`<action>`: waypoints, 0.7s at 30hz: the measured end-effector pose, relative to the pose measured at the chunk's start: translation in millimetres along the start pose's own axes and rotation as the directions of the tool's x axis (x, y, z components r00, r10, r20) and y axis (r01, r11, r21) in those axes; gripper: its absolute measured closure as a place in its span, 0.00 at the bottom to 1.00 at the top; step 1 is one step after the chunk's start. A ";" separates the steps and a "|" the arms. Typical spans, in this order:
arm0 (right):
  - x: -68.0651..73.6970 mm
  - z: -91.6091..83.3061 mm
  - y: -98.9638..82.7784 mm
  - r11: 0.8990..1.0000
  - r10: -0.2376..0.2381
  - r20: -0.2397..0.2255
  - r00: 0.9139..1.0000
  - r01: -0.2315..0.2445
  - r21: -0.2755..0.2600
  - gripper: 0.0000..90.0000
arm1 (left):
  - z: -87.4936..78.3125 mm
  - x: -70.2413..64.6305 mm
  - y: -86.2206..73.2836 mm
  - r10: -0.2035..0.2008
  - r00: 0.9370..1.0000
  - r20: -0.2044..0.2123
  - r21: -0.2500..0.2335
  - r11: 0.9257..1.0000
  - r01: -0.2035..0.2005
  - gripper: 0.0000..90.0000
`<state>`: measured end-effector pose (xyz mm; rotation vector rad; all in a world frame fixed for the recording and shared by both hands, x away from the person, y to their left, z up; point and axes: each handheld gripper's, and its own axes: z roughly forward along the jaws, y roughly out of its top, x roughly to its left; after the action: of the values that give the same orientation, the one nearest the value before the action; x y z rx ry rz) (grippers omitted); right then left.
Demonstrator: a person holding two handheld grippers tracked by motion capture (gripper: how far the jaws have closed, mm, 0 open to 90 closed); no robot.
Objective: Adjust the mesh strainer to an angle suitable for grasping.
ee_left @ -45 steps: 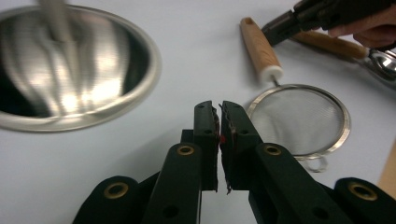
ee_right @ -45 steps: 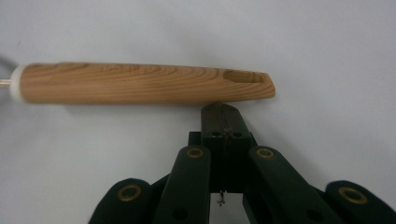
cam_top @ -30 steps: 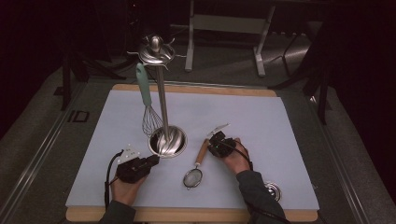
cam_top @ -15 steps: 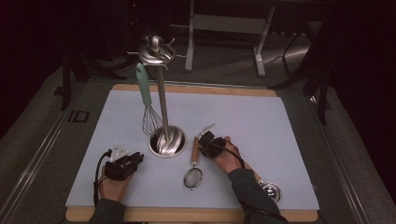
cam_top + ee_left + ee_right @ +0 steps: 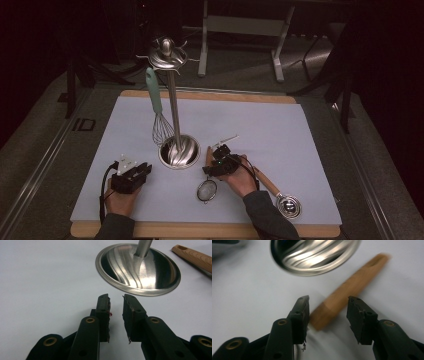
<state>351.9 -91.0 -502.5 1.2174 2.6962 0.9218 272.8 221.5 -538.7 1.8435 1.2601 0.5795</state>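
The right gripper [image 5: 328,307] has just been opening, the wooden-handled small mesh strainer [image 5: 207,190] lying loose between its jaws. The left gripper [image 5: 116,305], partly open and empty, has drawn back from the round steel stand base [image 5: 138,270].

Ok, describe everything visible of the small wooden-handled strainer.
The strainer is small: a round wire-mesh bowl in a metal rim, on a light wooden handle with a hole near its end. It lies flat on the pale mat, handle toward the steel stand's base. The handle sits between the jaws of the right hand-held gripper, which have just been opening; blur hides whether a pad touches it.
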 end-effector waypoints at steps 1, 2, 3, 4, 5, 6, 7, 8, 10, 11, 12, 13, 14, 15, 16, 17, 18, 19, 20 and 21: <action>1.0 2.0 0.6 1.000 0.006 0.013 1.000 -0.006 0.009 0.51 | 0.2 0.1 0.0 -0.001 1.000 0.000 0.001 1.000 0.001 0.84; 1.0 2.0 0.6 1.000 0.006 0.013 1.000 -0.006 0.009 0.51 | 0.2 0.1 0.0 -0.001 1.000 0.000 0.001 1.000 0.001 0.84; 0.2 4.0 2.3 1.000 0.019 0.021 1.000 -0.019 0.012 0.51 | 0.6 0.2 0.0 -0.005 1.000 0.002 0.000 1.000 0.005 0.84; 0.7 4.4 3.0 0.999 0.027 0.026 0.999 -0.027 0.017 0.50 | 0.7 0.3 0.0 -0.006 1.000 0.003 0.001 1.000 0.006 0.84; 1.0 4.7 3.4 0.999 0.026 0.028 0.999 -0.026 0.020 0.50 | 0.7 0.5 0.0 -0.004 1.000 0.003 0.004 1.000 0.004 0.84; 1.4 4.9 4.3 0.999 0.023 0.033 0.999 -0.024 0.025 0.50 | 0.8 0.5 0.0 -0.003 1.000 0.003 0.005 1.000 0.003 0.84; 1.4 4.9 4.3 0.999 0.023 0.033 0.999 -0.024 0.025 0.50 | 0.8 0.5 0.0 -0.003 1.000 0.003 0.005 1.000 0.003 0.84; 1.8 4.7 5.8 0.999 0.027 0.037 0.999 -0.029 0.040 0.51 | 0.8 0.3 0.0 -0.003 1.000 0.003 0.004 1.000 0.003 0.84; 2.2 4.9 6.9 0.998 0.040 0.034 0.999 -0.042 0.049 0.52 | 0.8 0.3 0.0 -0.001 1.000 0.002 0.006 1.000 0.001 0.84; 2.4 5.2 7.5 0.998 0.044 0.029 0.999 -0.045 0.053 0.53 | 0.8 0.3 0.0 -0.001 1.000 0.002 0.006 1.000 0.001 0.84; 2.8 5.6 8.0 0.997 0.044 0.026 0.999 -0.046 0.058 0.53 | 0.7 0.3 0.1 0.002 1.000 0.001 0.009 1.000 -0.002 0.84; 3.8 6.2 8.5 0.997 0.048 0.021 0.999 -0.049 0.066 0.53 | 0.7 0.2 0.1 0.002 1.000 0.001 0.009 1.000 -0.002 0.84; 4.3 7.5 8.7 0.996 0.046 0.009 0.999 -0.047 0.077 0.54 | 0.6 0.1 0.1 0.003 1.000 0.000 0.009 1.000 -0.003 0.84; 6.1 10.0 8.5 0.994 0.044 -0.008 0.999 -0.043 0.102 0.56 | 0.6 0.0 0.1 0.003 1.000 0.000 0.008 1.000 -0.003 0.84; 8.0 13.0 7.8 0.994 0.029 -0.007 1.000 -0.028 0.106 0.57 | 0.6 0.1 0.0 0.002 1.000 0.001 0.006 1.000 -0.002 0.84; 9.4 15.1 7.8 0.994 0.025 -0.010 1.000 -0.024 0.107 0.59 | 0.6 0.1 0.0 0.002 1.000 0.002 0.005 1.000 -0.002 0.84; 9.7 15.7 8.2 0.994 0.025 -0.015 1.000 -0.024 0.106 0.59 | 0.6 0.1 0.0 0.002 1.000 0.002 0.005 1.000 -0.002 0.84; 10.1 15.8 9.2 0.994 0.027 -0.012 1.000 -0.026 0.107 0.61 | 0.5 0.0 0.0 0.002 1.000 0.001 0.004 1.000 -0.002 0.84; 9.9 15.8 9.9 0.994 0.027 -0.013 1.000 -0.026 0.105 0.63 | 0.5 0.0 0.0 0.003 1.000 0.002 0.004 1.000 -0.003 0.84; 9.5 15.7 11.2 0.994 0.026 -0.017 1.000 -0.024 0.108 0.65 | 0.4 0.0 0.0 0.004 1.000 0.002 0.005 1.000 -0.004 0.84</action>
<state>357.1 -70.7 -507.5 1.2712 2.7847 0.8036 273.1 221.4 -538.9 1.8505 1.2580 0.5772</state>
